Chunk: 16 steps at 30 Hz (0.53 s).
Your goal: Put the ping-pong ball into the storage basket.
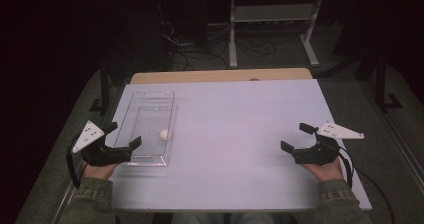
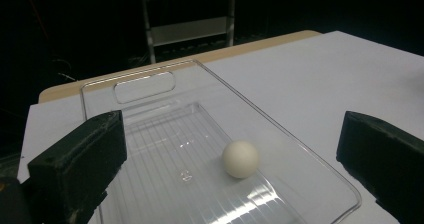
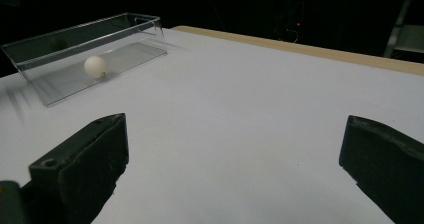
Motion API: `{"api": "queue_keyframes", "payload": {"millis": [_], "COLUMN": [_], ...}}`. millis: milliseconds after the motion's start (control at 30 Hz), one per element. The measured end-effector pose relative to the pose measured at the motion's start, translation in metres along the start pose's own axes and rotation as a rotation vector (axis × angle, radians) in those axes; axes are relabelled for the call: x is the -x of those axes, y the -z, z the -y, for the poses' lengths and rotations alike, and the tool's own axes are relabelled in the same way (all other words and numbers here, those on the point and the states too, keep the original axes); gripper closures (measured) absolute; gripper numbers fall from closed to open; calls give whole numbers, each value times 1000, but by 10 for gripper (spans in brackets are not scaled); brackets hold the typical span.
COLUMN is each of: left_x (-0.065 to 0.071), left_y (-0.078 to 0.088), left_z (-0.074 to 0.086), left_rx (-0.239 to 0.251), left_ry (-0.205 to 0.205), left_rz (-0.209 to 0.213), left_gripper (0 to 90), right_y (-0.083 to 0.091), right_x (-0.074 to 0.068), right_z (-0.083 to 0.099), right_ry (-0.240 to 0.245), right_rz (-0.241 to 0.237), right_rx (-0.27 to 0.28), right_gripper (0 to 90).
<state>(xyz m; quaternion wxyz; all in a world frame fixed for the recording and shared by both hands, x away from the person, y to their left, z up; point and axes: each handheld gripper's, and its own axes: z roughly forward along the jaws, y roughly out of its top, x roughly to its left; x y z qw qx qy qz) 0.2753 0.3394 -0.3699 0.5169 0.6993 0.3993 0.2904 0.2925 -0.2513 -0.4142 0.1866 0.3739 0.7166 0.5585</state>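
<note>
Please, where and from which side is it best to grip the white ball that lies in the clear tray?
Probably from above, jaws closing across the middle of the white ball. It lies inside the clear tray, close to its right wall, so a sideways approach would meet that wall. The left gripper is nearest, open, at the tray's near end. Being round, it may roll, so close gently.

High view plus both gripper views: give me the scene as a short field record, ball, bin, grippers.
ball: white ball inside the bin, near its right wall
bin: clear plastic bin, on the left part of the table, long side running away from the person
table: white top, wooden edge at the far side
left gripper: open, holding nothing, at the bin's near end
right gripper: open, holding nothing, over bare table at the right
contact: fingers touch neither ball nor bin as far as visible
</note>
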Motion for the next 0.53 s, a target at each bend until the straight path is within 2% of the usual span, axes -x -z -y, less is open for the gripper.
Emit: {"api": "queue_keyframes", "payload": {"millis": [133,267,400,533], "left_x": [-1,-3,-4,-2], "left_y": [2,4,4,3], "left_z": [6,13,20,22], "left_rx": [25,27,12,4], "left_ry": [13,16,28,17], "left_rz": [-22,-35,-37,-36], "left_gripper": [0,0,0,0], "right_y": [0,-1,-1,-2], "right_x": [0,0,-1,-3], "right_z": [0,1,1,2], "right_ry": [-1,1,7,14], "right_rz": [-1,0,1,1], "right_rx": [-2,-7,-14,-23], "right_gripper": [0,0,0,0]}}
